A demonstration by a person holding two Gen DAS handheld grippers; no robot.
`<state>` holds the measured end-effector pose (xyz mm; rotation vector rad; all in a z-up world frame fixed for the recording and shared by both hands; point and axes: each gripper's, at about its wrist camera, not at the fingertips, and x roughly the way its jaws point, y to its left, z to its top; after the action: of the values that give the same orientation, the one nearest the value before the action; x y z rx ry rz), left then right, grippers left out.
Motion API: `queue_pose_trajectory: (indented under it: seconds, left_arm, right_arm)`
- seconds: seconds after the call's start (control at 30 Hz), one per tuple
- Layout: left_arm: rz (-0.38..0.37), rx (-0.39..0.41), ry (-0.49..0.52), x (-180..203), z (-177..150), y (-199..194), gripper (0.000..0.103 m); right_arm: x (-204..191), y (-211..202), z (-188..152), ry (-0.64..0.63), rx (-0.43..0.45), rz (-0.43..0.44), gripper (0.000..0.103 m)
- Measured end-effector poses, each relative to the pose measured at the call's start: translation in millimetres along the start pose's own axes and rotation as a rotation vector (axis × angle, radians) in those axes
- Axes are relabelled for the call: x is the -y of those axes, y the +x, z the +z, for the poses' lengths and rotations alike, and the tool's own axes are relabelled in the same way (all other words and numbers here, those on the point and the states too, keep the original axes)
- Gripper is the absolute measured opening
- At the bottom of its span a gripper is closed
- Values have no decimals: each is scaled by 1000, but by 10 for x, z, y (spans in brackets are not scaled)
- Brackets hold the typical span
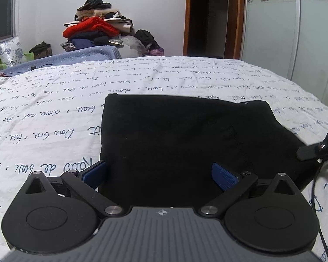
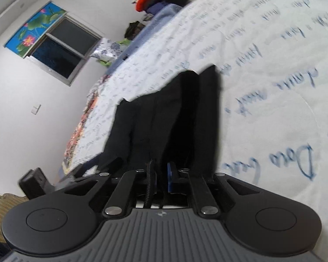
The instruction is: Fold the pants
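The black pants lie folded into a thick rectangle on the white bedspread with blue script. My left gripper is open, its blue pads spread wide just above the near edge of the pants, holding nothing. My right gripper is shut on the right edge of the pants, with cloth and a black cord pinched between its blue pads. The right gripper also shows at the right edge of the left wrist view.
A pile of clothes with a red item stands against the far wall behind the bed. A blue blanket and a floral pillow lie at the bed's far left. A doorway and wardrobe are at the far right.
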<state>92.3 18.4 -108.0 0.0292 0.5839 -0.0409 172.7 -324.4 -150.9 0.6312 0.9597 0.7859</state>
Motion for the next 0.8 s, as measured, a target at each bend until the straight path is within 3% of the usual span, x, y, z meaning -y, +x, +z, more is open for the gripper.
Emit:
queue_pose_trajectory:
  seconds: [0.2,0.27,0.4,0.47,0.53,0.63,0.7,0.73,0.77,0.8]
  left_arm:
    - [19,6,-22,-76,72,-147,102]
    - [-9,36,-29,-126,124,-284,102]
    - [-77,67,7,-79,429,-230,102]
    - [-121,47,31,-26,621,10,102]
    - [-100,-50,-27,-24,780,362,100]
    - [-93,-201,-130,-105,817,846,100]
    - [-83,-201,-120,-121,745,961,103]
    - [-78,-197,-114,-110,731,968,103]
    - [-76,-194,-115,-103,723,964,103]
    - [-74,-195,-111,-98,718,967,103]
  right_arm:
    - [87,-93,-23,125,49,44,12]
    - [-9,-325,-17,117,121,29,12]
    - [-273,-494,118,81,248,105,12]
    - [-398,-289,256,92,241,160,14]
    - [-451,19,378,139,230,178,21]
    - [-452,493,512,157,194,104,23]
    - [-339,800,558,172,137,21,23]
    - [-242,911,553,188,121,-27,13]
    - [-127,945,531,222,142,-6,0]
    - [-54,944,527,243,148,-3,0]
